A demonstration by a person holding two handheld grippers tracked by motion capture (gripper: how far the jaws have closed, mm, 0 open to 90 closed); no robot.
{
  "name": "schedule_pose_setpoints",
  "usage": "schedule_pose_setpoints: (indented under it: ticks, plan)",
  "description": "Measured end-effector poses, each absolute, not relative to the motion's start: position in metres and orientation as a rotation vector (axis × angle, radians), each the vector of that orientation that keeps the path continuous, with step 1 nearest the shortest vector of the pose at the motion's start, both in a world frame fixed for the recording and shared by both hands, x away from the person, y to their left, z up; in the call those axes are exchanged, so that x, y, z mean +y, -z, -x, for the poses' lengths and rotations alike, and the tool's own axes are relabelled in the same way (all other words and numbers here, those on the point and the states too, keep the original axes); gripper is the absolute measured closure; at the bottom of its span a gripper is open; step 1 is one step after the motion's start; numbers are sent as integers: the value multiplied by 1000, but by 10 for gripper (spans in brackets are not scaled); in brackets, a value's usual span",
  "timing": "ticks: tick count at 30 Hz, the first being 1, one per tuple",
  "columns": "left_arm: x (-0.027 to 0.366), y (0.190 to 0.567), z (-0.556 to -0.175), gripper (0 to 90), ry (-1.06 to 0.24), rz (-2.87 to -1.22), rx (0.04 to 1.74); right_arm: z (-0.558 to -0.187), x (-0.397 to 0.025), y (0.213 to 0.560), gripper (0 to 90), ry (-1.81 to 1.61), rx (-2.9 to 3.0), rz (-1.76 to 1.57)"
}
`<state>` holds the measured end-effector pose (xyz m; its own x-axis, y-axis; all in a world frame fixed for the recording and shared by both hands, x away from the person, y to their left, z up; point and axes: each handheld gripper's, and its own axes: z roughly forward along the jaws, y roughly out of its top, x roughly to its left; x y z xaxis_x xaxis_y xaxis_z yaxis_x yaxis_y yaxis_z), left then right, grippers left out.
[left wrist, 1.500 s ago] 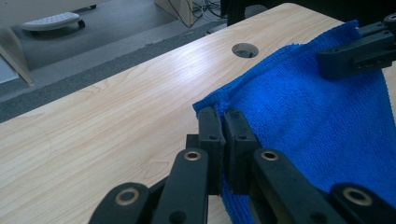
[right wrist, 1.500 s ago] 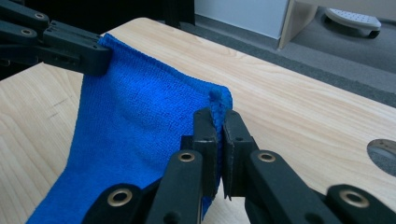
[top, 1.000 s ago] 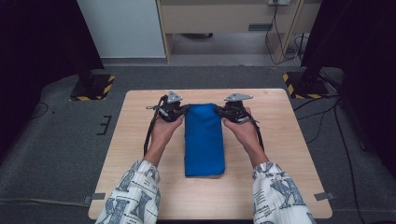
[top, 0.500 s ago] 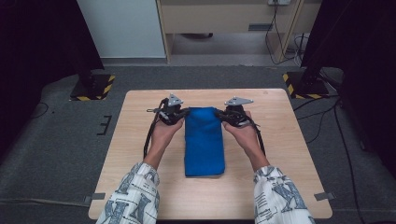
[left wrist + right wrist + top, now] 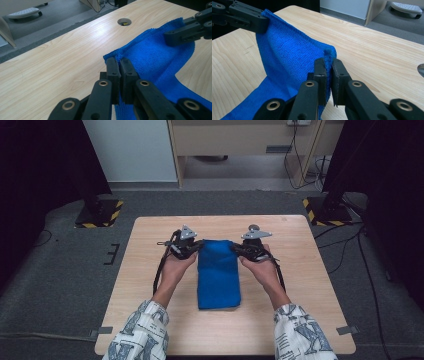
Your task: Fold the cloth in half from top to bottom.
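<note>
A blue cloth (image 5: pixel 218 275) lies folded lengthwise on the wooden table (image 5: pixel 300 265), its far end lifted off the surface. My left gripper (image 5: pixel 198 246) is shut on the cloth's far left corner, and my right gripper (image 5: pixel 235 248) is shut on its far right corner. In the left gripper view the jaws (image 5: pixel 119 68) pinch the blue cloth (image 5: pixel 155 57) edge, with the other gripper (image 5: pixel 190 30) holding the opposite corner. In the right gripper view the jaws (image 5: pixel 327 68) clamp the blue cloth (image 5: pixel 287 55), and the other gripper (image 5: pixel 239 15) holds its far corner.
A round cable hole (image 5: pixel 124 22) sits in the table beyond the cloth. Yellow-black striped stand bases (image 5: pixel 97 212) (image 5: pixel 325 210) rest on the floor beside the far table corners. Cables (image 5: pixel 350 245) trail on the right floor.
Both grippers have drawn slightly toward the person with the cloth's far end held between them; the cloth's far edge has risen off the table.
</note>
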<state>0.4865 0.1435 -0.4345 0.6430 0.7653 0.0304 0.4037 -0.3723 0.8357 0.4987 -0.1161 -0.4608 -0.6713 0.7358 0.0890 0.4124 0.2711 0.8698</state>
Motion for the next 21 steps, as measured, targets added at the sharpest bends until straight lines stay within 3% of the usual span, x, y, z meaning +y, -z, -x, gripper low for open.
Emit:
schedule_pose_setpoints:
  ticks: [21]
  plan:
    - [148,444,-458,872,-473,-1988,918,-476,-122,466,824,-1365,2264,-993]
